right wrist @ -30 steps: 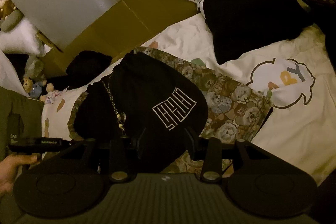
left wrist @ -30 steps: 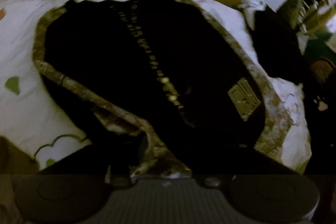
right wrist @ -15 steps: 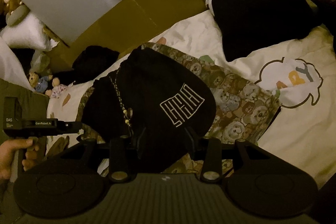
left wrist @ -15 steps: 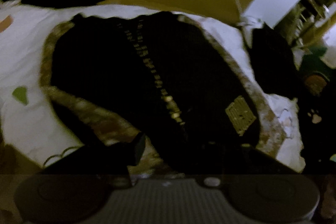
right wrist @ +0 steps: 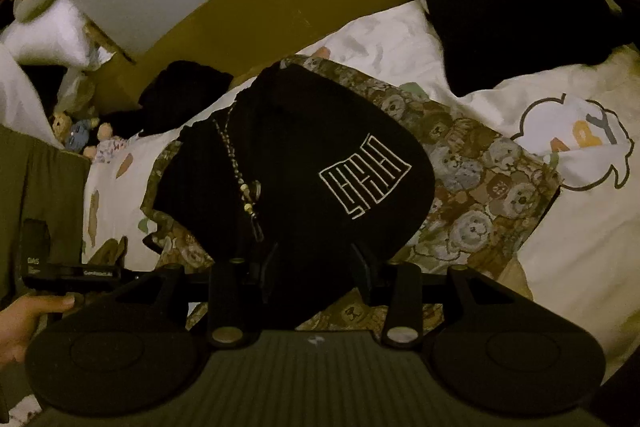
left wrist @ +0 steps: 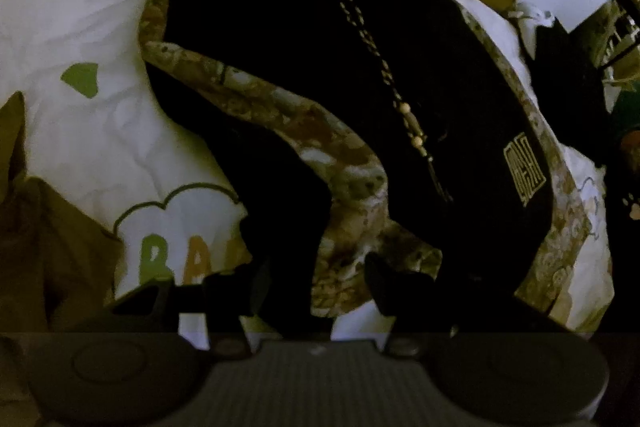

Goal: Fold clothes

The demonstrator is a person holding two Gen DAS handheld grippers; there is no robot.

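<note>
Black hoodie [right wrist: 304, 163], white chest logo, rumpled on bear-print cloth [right wrist: 472, 171].

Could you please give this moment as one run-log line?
task: fold clothes | garment: black hoodie on bear-print fabric | left gripper: opening, hoodie between | right gripper: holding hoodie hem

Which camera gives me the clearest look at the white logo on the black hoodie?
The right wrist view. There the logo sits near the middle of the black hoodie, large and sharply outlined. In the left wrist view the logo is small, dim and skewed, off toward the right side of the frame.
</note>
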